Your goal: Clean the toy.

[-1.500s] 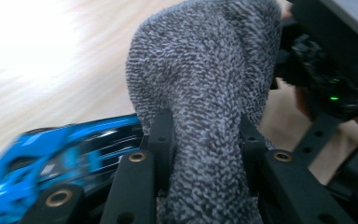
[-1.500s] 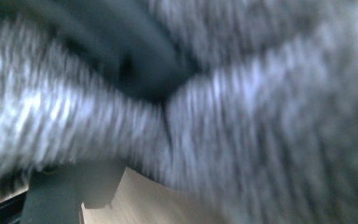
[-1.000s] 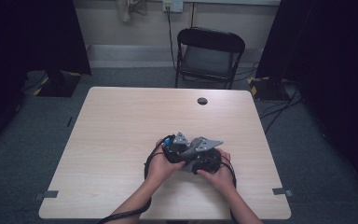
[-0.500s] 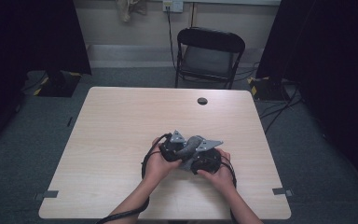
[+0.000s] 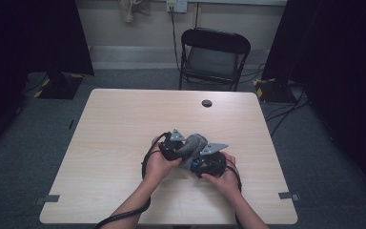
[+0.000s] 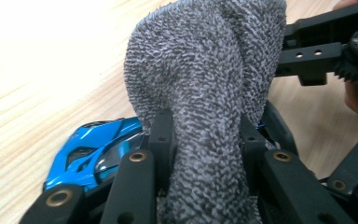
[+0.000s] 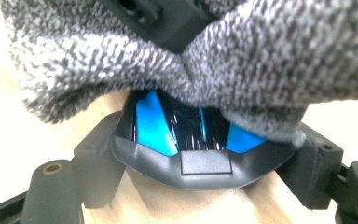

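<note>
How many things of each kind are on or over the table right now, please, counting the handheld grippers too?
Grey cloths: 1, the cloth, pinched in the left gripper.
Blue toy cars: 1, the toy car, held between the jaws of the right gripper and partly under the cloth.
Grippers: 2.
Black round caps: 1, the cap set in the table.
Total: 5.

A thick grey terry-cloth rag (image 6: pixel 205 93) is bunched into a rounded hump that drapes over a small glossy blue-and-black toy car (image 6: pixel 93 151), covering most of the car's body. The car sits flat on the pale wooden table (image 5: pixel 124 124), in the near middle part of its top, with one end poking out from under the cloth and its dark grey bumper (image 7: pixel 200 165) showing below the cloth's hanging edge. A narrow waist of the cloth is pinched together just above the car.
</note>
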### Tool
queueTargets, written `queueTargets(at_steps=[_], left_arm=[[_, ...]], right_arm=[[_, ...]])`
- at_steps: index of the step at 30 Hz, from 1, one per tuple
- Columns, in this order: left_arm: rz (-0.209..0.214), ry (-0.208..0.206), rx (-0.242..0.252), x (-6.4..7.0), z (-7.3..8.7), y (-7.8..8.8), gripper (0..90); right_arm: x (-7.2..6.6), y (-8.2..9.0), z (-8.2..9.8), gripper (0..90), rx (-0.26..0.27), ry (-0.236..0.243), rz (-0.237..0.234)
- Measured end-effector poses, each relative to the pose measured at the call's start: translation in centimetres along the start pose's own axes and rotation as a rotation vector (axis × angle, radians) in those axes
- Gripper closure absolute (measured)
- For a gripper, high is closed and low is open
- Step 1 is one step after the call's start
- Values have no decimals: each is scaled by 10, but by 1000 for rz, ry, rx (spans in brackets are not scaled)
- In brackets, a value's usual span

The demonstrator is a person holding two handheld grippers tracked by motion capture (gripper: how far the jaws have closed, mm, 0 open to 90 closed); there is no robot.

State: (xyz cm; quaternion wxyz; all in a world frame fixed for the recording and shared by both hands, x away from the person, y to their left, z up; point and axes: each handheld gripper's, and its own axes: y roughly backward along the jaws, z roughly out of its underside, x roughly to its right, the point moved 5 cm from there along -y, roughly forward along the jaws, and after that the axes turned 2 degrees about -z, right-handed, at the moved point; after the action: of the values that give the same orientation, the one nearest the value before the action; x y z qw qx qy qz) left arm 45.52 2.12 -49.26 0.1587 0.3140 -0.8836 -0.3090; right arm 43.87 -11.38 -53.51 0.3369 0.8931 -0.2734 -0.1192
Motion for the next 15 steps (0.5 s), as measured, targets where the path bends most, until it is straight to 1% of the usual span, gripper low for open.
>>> queueTargets(at_steps=[4,6,8,10,12,13,15], left_arm=[[-9,0,5,-5,1,1,672],[-9,13,3,-6,1,1,672],[-15,7,1,-9,2,2,671],[-21,12,5,-11,2,2,670],[-24,24,13,-13,3,2,669],[-26,18,7,-14,3,3,668],[-30,27,12,-16,4,4,668]], right_arm=[[0,0,0,242,0,0,0],[0,0,0,242,0,-1,0],[0,0,0,242,0,0,0],[0,0,0,242,0,0,0],[0,0,0,242,0,0,0],[0,0,0,242,0,0,0],[0,0,0,242,0,0,0]])
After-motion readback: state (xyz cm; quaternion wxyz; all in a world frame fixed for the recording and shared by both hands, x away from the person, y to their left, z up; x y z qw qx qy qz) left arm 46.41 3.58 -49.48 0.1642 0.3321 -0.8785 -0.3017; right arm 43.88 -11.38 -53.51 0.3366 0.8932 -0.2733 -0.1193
